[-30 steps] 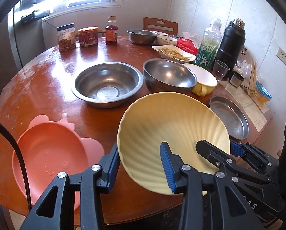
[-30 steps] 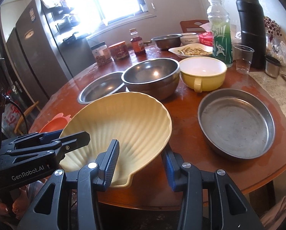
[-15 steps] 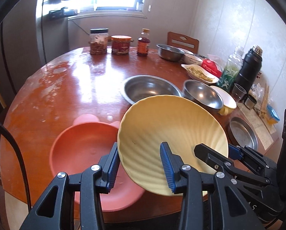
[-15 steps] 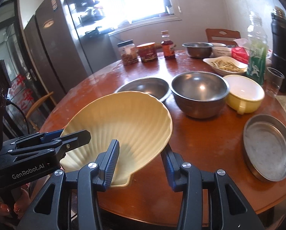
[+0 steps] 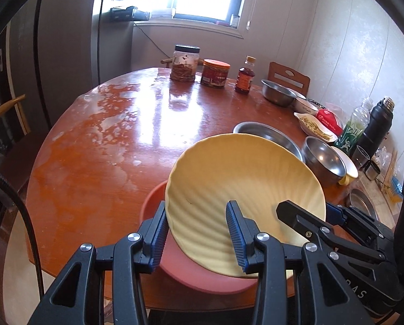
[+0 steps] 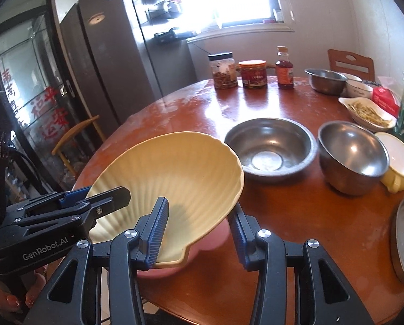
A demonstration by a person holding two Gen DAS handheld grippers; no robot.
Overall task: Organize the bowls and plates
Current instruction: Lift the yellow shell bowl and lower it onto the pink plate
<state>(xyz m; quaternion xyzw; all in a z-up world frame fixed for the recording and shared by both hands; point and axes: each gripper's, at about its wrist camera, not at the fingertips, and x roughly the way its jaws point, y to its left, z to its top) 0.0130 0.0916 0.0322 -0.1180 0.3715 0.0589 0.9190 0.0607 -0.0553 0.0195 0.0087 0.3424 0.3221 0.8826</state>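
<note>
Tabletop [image 5: 107,146]; shell plate [image 5: 245,178] between claws

Both grippers were black plastic linkages with silver screws and ribbed blue pads: left gripper [image 5: 196,233], right gripper [image 6: 199,228]. White "GenRobot.AI" lettering marked the left one's side. A black cable [image 5: 31,230] ran beside it. Fingernails wore polish.
</note>
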